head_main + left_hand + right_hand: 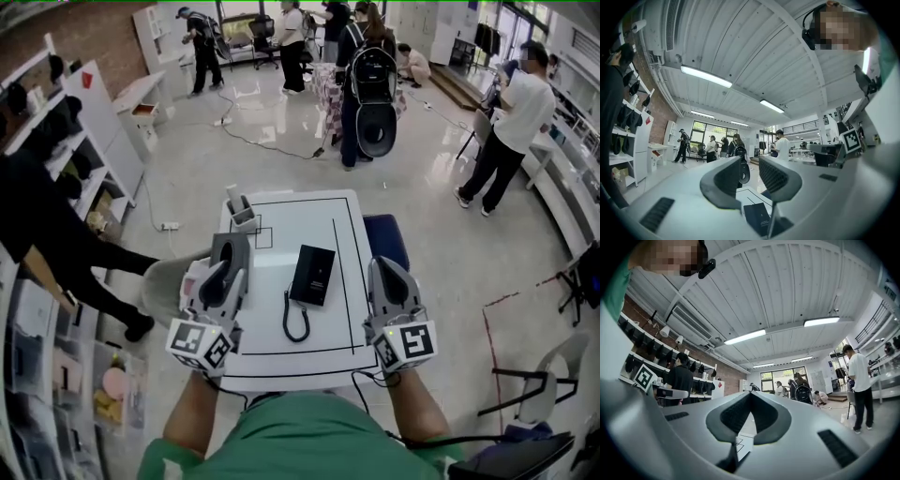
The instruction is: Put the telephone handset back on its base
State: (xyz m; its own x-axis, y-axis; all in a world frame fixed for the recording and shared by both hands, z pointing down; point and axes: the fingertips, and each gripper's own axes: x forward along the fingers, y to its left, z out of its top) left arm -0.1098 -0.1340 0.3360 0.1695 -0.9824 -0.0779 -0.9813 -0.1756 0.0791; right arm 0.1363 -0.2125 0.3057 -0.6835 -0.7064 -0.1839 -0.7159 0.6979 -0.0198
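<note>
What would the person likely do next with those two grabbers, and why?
Probably move the left gripper forward toward the grey upright piece at the far left corner of the table, which looks like the handset. That gripper's jaws stand apart and empty, on that side; the black base lies mid-table; the right gripper is shut.

Left claw [750,169] holds its jaws apart, empty; right claw [750,397] pinched together.

Green shirt [281,439], grey claws [231,251] [385,270], checkered marker cubes [201,345]
</note>
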